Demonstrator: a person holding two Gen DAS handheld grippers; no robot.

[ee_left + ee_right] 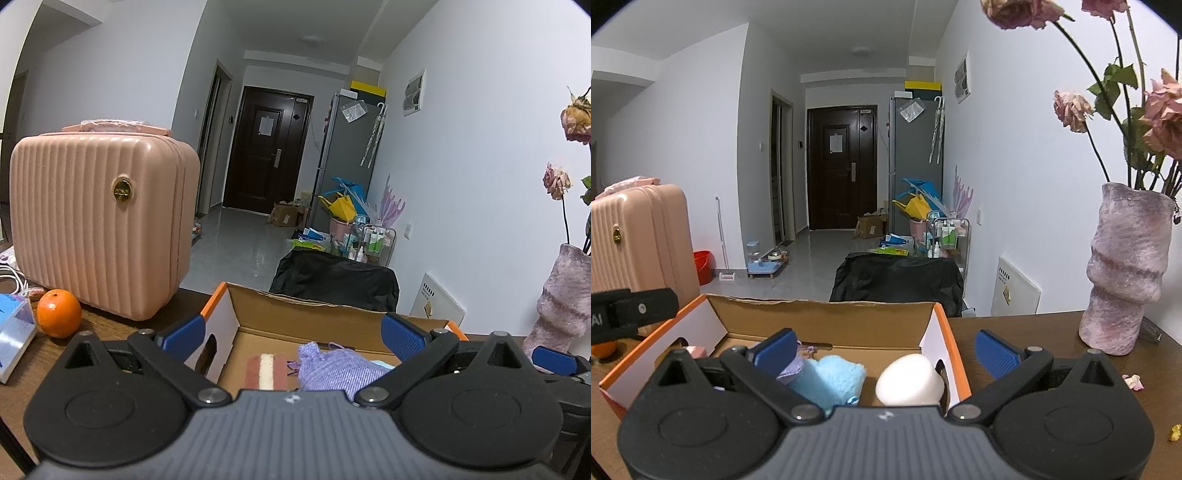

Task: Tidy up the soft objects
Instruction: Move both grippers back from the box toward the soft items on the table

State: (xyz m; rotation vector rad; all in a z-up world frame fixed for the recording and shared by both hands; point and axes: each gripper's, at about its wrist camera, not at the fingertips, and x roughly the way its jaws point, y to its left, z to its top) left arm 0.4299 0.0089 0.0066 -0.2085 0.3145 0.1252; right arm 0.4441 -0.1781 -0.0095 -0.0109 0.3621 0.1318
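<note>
Left gripper (293, 338): we see its ribbed blue pads spread, empty, above the corrugated cardboard box (295, 314).
Right gripper (886, 350): likewise spread, empty.
Purple cloth (332, 369): woven, between our left pads, partly hidden.
Blue cloth (831, 380): fluffy.
White foam (908, 380): rounded, perhaps a sponge.

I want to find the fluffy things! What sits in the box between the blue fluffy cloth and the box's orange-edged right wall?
A white foam cylinder lies there, between the light blue fluffy cloth and the cardboard box's right wall; the right wrist view shows it.
</note>
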